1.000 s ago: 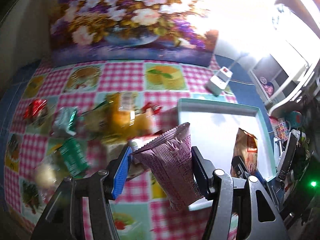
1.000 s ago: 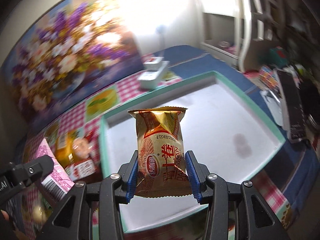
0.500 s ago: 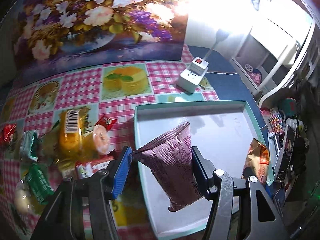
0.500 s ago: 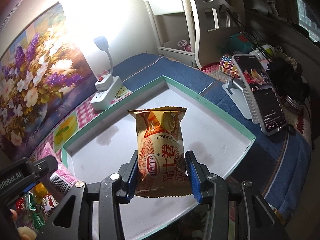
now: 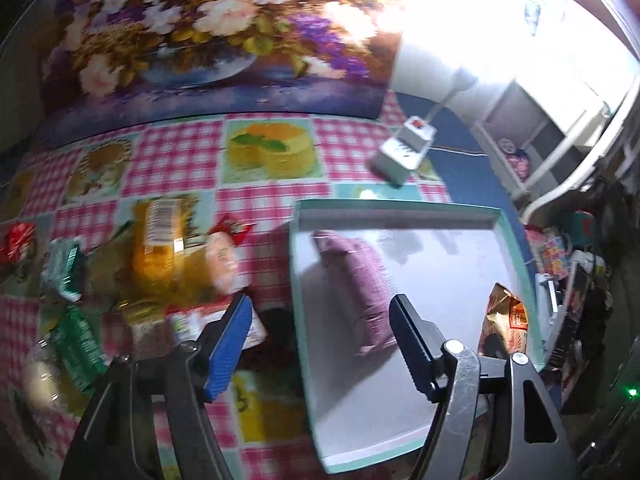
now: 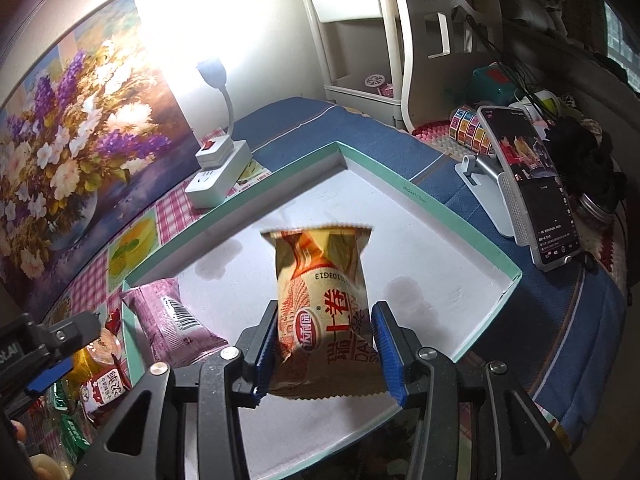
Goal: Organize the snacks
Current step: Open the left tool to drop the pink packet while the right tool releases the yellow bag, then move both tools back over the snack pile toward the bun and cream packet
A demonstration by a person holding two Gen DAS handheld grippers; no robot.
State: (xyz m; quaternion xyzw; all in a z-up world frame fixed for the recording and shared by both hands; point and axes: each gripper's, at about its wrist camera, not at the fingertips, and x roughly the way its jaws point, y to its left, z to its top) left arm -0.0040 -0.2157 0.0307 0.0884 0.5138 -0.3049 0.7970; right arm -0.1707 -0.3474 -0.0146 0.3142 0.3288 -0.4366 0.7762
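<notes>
A white tray with a teal rim lies on the checked tablecloth. A purple snack packet rests flat on the tray floor near its left wall. My left gripper hovers above it; its jaws are opening and the pads touch nothing. The packet also shows in the right wrist view. My right gripper holds a gold and orange snack packet upright over the tray's middle. Its jaws are just starting to ease apart, with the pads still on the packet's sides.
Several loose snacks lie heaped on the cloth left of the tray. A white power strip with a lamp sits behind the tray. A phone on a stand is right of it. A flower painting backs the table.
The left gripper's jaws spread and the purple packet dropped out of them onto the tray floor. The right gripper still grips the gold packet, a little lower over the tray.
</notes>
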